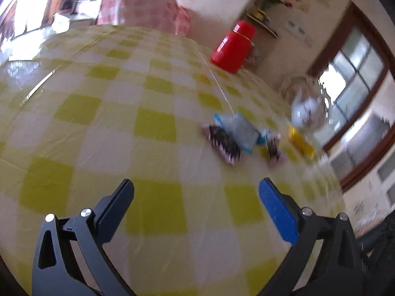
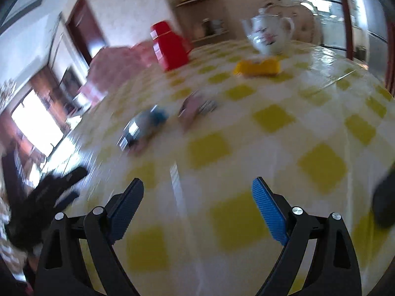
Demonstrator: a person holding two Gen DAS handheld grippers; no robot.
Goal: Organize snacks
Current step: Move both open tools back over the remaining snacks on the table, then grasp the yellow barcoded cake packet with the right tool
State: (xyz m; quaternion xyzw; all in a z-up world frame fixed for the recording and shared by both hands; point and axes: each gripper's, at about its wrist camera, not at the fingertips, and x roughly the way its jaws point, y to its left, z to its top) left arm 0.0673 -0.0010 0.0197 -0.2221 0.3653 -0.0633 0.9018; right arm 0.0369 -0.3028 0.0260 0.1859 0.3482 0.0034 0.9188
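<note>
On the table point(image 1: 98, 123) — four snack packets point(image 1: 240, 129), one teapot point(image 2: 270, 35)

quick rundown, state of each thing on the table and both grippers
left hand-held gripper: open, empty
right hand-held gripper: open, empty
red container: upright, lid on
teapot: upright, lid on
yellow packet: lying flat near the teapot
blue-and-grey packet: lying on the cloth, among the pink ones
pink packets: lying loose, not yet gathered
</note>
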